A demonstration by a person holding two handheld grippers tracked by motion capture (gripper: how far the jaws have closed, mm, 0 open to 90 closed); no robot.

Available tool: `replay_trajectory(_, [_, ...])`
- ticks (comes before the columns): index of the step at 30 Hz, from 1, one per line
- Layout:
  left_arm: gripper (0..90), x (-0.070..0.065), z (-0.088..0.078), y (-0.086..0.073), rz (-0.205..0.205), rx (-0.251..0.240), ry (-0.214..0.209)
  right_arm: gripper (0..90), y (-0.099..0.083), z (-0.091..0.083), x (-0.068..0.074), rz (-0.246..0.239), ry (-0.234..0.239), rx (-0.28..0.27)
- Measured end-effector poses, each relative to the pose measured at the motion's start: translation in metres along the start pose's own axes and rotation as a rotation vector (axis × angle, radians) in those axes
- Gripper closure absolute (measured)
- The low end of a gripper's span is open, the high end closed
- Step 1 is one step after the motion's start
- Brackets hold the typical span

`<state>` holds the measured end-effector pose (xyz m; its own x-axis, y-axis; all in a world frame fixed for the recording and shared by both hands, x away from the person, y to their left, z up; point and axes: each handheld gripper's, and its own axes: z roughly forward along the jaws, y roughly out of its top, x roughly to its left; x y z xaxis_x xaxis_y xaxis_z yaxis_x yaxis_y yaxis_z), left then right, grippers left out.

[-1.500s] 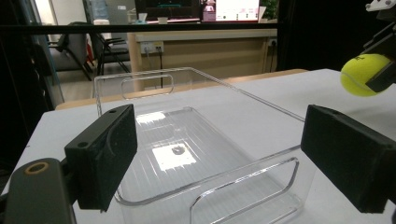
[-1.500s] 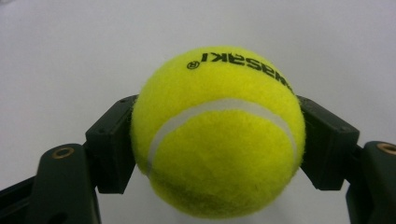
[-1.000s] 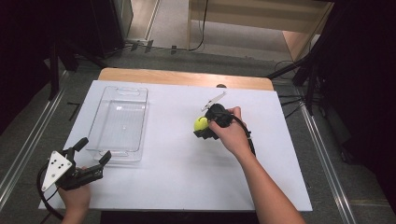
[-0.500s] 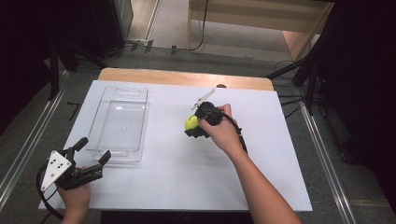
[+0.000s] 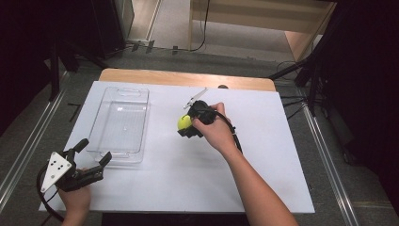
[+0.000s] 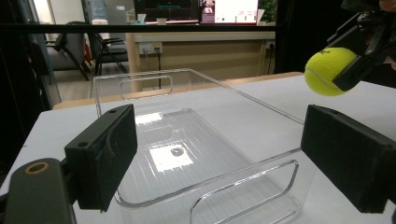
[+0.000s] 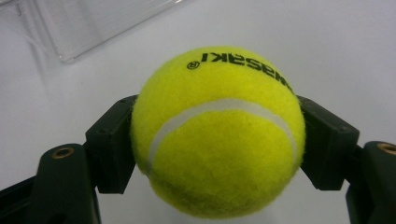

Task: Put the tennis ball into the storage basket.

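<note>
Right gripper view: tennis ball (image 7: 218,133) sits clamped between both fingers (image 7: 111,149), above the white tabletop (image 7: 355,56); left gripper (image 5: 91,165) fingers stand wide.

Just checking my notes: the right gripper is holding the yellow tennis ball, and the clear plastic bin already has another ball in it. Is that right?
Not quite. The right gripper does hold the tennis ball, clamped between its jaws, but the clear plastic bin has nothing in it; the left gripper view shows its bare bottom.
</note>
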<state>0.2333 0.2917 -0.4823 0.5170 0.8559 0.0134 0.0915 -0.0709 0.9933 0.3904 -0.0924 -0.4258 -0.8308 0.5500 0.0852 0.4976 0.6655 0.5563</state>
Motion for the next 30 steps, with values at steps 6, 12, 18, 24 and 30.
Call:
replay_trajectory(6, [11.3,0.000,0.000,0.000,-0.003,-0.002,-0.003,23.0,0.006,0.005,0.004,-0.010,0.009,0.005])
replay_trajectory(12, [11.3,0.000,0.000,0.000,-0.001,-0.002,-0.002,23.0,0.011,0.008,0.007,-0.016,0.018,0.001])
replay_trajectory(18, [11.3,0.000,0.000,0.000,-0.001,-0.002,-0.003,23.0,0.017,0.010,0.011,-0.030,0.021,-0.005])
replay_trajectory(24, [11.3,0.000,0.000,0.000,0.000,0.000,-0.003,23.0,0.024,0.011,0.015,-0.047,0.031,-0.010])
replay_trajectory(30, [11.3,0.000,0.000,0.000,0.001,0.000,-0.004,23.0,0.030,0.014,0.019,-0.052,0.044,-0.009])
